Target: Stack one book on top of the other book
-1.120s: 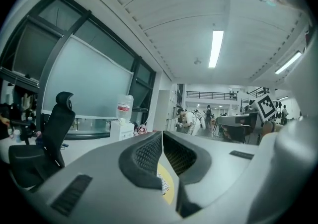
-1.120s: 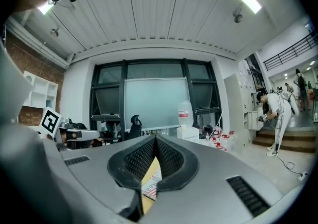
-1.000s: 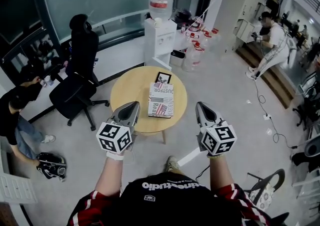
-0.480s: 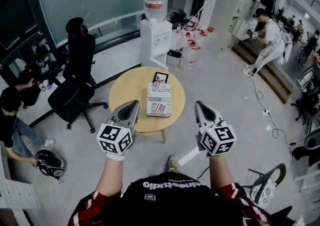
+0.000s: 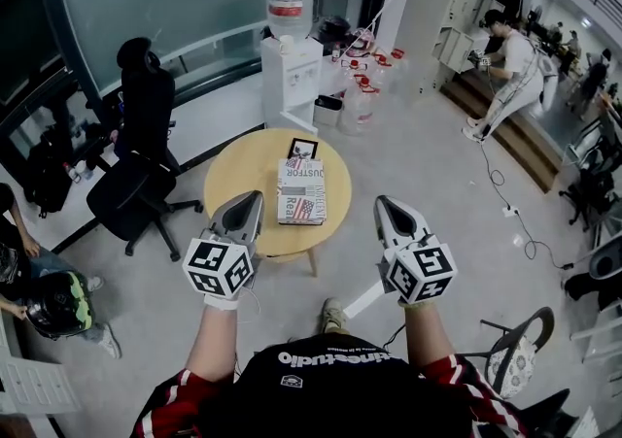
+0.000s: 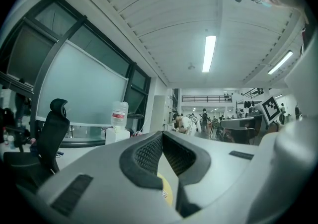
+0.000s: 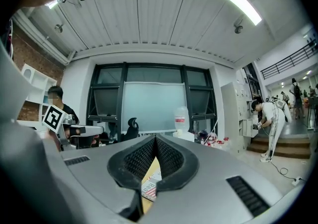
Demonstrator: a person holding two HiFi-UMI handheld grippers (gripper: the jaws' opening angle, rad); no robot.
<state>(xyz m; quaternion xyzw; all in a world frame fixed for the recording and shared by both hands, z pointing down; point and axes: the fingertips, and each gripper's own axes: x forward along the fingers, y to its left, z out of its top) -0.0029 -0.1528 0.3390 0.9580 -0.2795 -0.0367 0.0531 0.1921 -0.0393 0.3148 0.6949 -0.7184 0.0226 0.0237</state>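
Both grippers are clenched on nothing: the left gripper [image 5: 248, 205] and right gripper [image 5: 387, 205] float at lower centre of the head view, tips together, pointing level at the table, touching nothing. In each gripper view the ribbed pads meet at the tip, with only a sliver of table and book cover showing through the slit behind them.

Since a second ago the round wooden table [image 5: 233, 174] has slid slightly toward the frame's left while my grippers keep their spot. On it the thick striped book [image 5: 301, 191] and the small dark-bordered book [image 5: 303, 149] just beyond it lie as before, side by side and not stacked. I judge that the stacking hasn't begun and I am only lining up.
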